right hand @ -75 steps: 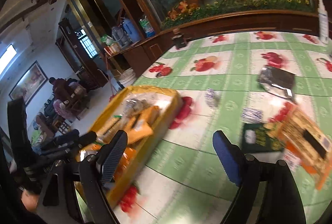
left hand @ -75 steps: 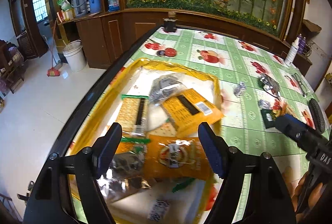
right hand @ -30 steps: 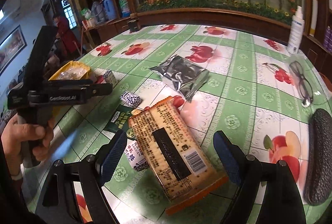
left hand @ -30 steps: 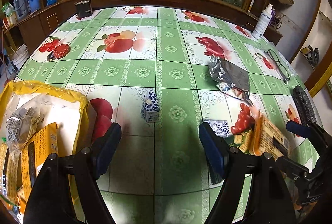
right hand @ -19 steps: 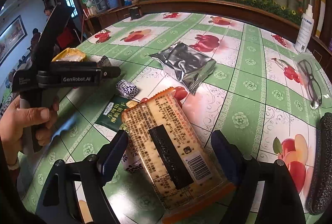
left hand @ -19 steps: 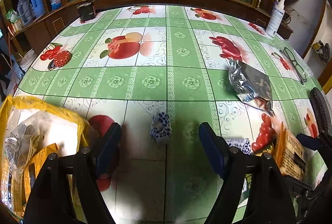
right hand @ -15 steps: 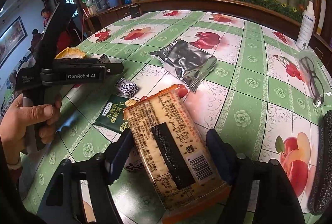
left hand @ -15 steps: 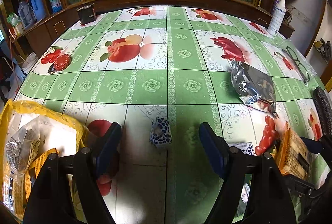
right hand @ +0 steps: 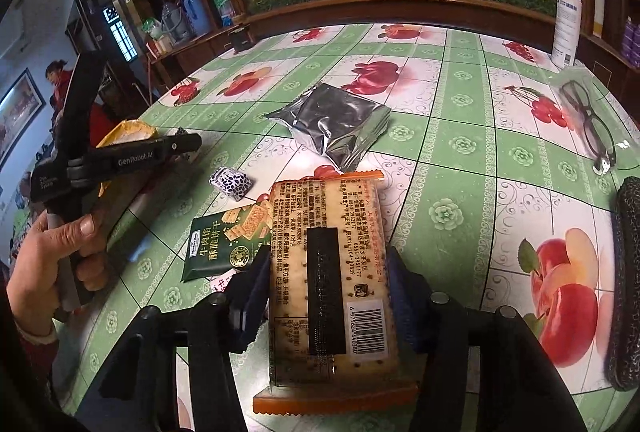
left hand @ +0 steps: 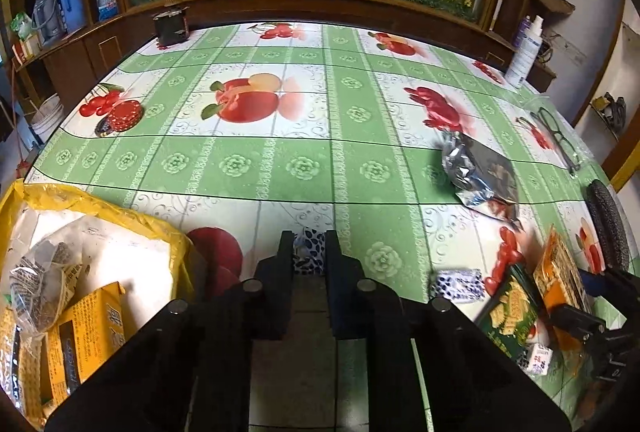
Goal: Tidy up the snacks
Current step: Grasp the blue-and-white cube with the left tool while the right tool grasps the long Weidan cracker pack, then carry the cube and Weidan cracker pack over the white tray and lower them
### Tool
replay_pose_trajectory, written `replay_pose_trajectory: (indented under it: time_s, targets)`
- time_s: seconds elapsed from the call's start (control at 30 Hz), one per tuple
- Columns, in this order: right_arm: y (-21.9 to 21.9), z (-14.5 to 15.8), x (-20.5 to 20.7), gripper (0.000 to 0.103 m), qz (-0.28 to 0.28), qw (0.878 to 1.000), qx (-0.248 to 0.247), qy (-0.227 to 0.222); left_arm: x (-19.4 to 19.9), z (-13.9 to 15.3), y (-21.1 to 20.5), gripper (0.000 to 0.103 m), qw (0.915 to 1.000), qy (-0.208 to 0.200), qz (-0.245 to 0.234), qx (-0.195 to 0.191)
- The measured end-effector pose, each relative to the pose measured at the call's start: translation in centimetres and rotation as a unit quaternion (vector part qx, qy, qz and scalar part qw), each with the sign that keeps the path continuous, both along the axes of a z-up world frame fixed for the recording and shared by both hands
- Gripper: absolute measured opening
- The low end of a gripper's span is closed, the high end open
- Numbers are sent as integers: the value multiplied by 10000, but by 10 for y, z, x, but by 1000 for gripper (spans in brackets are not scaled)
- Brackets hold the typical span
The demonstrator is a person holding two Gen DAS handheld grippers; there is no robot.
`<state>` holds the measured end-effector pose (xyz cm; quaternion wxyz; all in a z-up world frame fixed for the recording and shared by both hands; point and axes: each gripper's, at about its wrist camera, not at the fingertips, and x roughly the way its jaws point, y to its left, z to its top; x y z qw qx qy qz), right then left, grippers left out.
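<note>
1. Half a second ago both claws gaped; now the left gripper (left hand: 308, 252) has closed on the small blue-and-white candy (left hand: 308, 259), and the right gripper (right hand: 326, 272) has pinched in against the long sides of the cracker pack (right hand: 328, 272).
2. The candy sits on the tablecloth (left hand: 280, 160) just right of the yellow bag (left hand: 100, 208), held low between the finger pads so it will not slip out of the wrapper's loose ends.
3. The cracker pack lies flat, label side up, lengthways along the right claw; gripping it across its narrow width is likely the only way the fingers can span it.
4. The bag stands open at the table's left edge with packets already inside, so it looks to be where the snacks go.
5. Left on the cloth: a second candy (right hand: 231, 183), a green biscuit packet (right hand: 224, 242) partly tucked beside the cracker pack, and a silver pouch (right hand: 334, 124) farther out, well apart from both claws.
6. Glasses (right hand: 588, 120) and a dark case (right hand: 624, 280) lie to the right; they are not snacks and probably stay put.
7. Both holds seem made for a lift toward the bag, though the wide pack may sag or tilt once it leaves the cloth.
</note>
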<state>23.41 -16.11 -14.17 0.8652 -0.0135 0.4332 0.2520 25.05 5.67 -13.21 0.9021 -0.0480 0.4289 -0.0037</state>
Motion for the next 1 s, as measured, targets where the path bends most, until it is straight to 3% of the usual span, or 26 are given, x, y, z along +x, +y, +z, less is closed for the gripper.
replay_pose_trajectory:
  time_s: [0.47,1.0]
  targets:
    - [-18,30,-22,55,-206,9978,562,-282,-41,26,-3,11,9987,-408,-110,-283]
    - [19,66,-73,55,118,9949,806,-596,-116,72,8,11,9950,-823,423,386]
